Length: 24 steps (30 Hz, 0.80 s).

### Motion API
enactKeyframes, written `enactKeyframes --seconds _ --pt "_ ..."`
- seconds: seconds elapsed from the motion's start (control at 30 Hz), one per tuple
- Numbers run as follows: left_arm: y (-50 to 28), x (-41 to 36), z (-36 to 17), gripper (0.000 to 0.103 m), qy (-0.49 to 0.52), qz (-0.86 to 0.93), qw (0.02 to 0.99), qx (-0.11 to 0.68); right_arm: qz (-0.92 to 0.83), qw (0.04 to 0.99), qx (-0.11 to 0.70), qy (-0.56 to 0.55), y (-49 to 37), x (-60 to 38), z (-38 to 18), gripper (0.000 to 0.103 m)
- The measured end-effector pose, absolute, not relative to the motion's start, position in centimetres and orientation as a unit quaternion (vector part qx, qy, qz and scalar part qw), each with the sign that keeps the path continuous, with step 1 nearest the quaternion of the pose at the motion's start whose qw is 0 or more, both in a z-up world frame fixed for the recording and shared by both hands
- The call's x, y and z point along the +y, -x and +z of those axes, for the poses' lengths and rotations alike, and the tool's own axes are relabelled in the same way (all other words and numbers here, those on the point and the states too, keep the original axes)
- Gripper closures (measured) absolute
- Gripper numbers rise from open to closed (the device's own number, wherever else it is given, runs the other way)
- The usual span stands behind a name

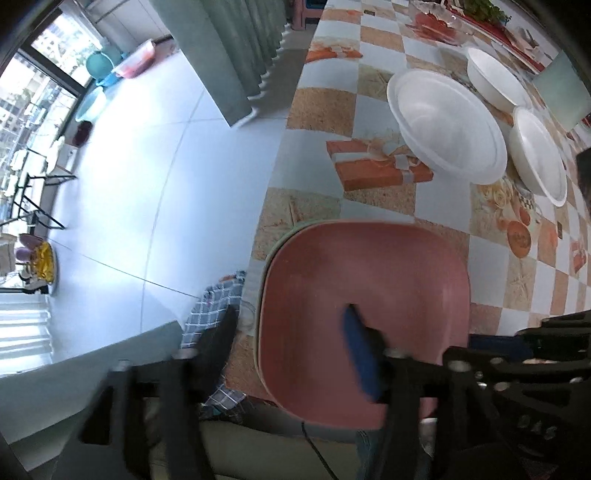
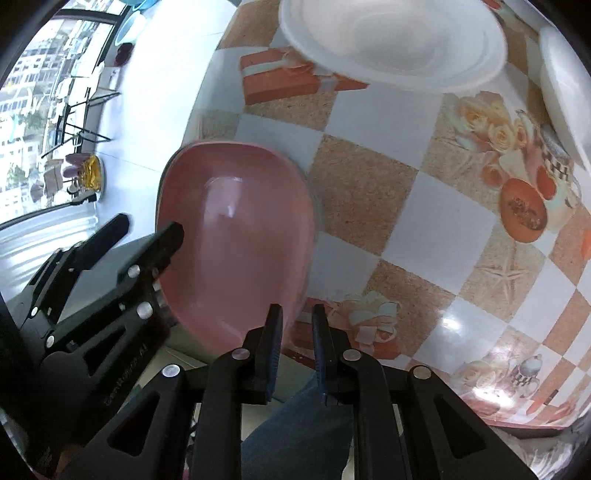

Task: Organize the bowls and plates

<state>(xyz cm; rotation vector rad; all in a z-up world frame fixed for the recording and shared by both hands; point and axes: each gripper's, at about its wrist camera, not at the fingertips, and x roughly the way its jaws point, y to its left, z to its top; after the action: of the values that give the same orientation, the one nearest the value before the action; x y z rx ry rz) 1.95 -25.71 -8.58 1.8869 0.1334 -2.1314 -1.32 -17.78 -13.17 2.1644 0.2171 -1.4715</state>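
Observation:
A pink square plate (image 1: 365,280) lies on a pale green plate (image 1: 284,240) at the table's near edge. My left gripper (image 1: 291,343) is open wide: one blue-padded finger (image 1: 360,354) lies over the pink plate, the other finger (image 1: 218,343) is off the table's edge. In the right wrist view the pink plate (image 2: 240,243) sits to the left, with the left gripper (image 2: 151,236) at its left rim. My right gripper (image 2: 297,332) is nearly shut and empty, just off the plate's near right rim. Stacked white bowls (image 1: 447,125) and two more (image 1: 535,155) (image 1: 495,77) stand farther back.
The table (image 2: 424,229) has a checkered cloth with printed gifts and flowers. A red tray with greens (image 1: 480,22) is at the far end. A pale green object (image 1: 561,88) is at the right. The tiled floor (image 1: 147,166) is to the left. A large white bowl (image 2: 391,40) is ahead of the right gripper.

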Motion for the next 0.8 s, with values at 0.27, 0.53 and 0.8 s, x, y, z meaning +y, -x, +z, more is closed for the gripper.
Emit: enactKeyframes --seconds 0.27,0.53,0.8 --pt "-1.4 -25.7 -6.5 0.010 -0.631 -0.759 0.132 0.088 -0.580 0.186 0.033 -0.792 2.6 -11.7 -12.1 0.012" --pt "2.1 -19.1 -5.1 0.000 -0.632 -0.771 0.042 0.075 -0.604 0.086 -0.053 -0.791 4.0 -1.5 -11.4 0.012" --pt "6.0 -12.0 -6.4 0.000 -0.660 -0.747 -0.032 0.073 -0.611 0.029 -0.101 -0.785 3.7 5.9 -10.8 0.012"
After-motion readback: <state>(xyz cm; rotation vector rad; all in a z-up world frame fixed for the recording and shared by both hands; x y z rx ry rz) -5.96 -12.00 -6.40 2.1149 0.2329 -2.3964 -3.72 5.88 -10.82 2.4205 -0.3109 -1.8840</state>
